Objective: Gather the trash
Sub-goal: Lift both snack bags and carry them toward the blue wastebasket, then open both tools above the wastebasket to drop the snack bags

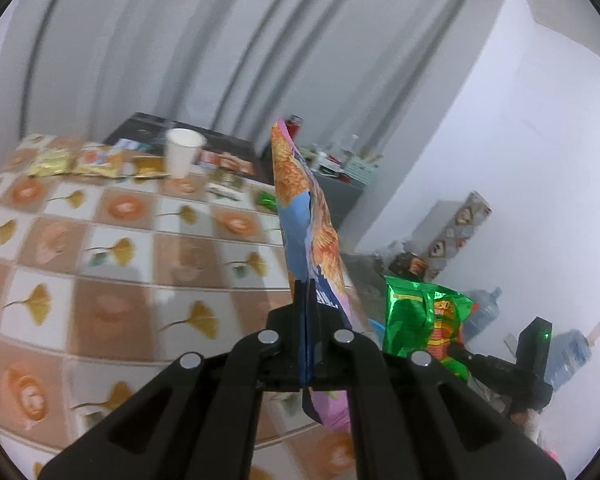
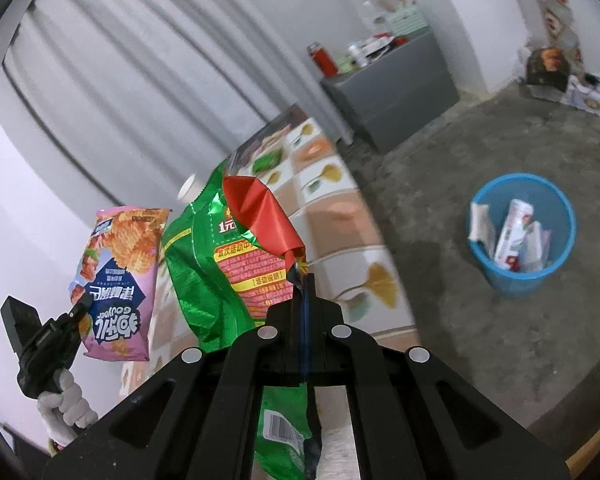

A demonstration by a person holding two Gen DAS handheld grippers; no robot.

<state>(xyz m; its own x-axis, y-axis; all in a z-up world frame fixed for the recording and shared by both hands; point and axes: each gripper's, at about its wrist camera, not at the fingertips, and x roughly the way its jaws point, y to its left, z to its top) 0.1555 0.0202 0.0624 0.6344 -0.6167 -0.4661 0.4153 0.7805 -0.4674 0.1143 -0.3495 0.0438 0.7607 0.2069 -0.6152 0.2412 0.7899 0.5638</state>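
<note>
my left gripper (image 1: 306, 292) is clamping the pink snack bag (image 1: 304, 208), my right gripper (image 2: 306, 280) is clamping the green snack bag (image 2: 220, 264), blue bin (image 2: 522, 276) sitting nearby.

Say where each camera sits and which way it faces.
Left wrist: on the left gripper, facing across the table toward curtains; own fingers clamp the pink snack bag.
Right wrist: on the right gripper, facing floor and blue bin; clamps the green snack bag; a gloved hand shows.
Shared: both bags, the table.

Tiled table (image 1: 112, 240), paper cup (image 1: 182, 152), snack packets (image 1: 76, 162)
</note>
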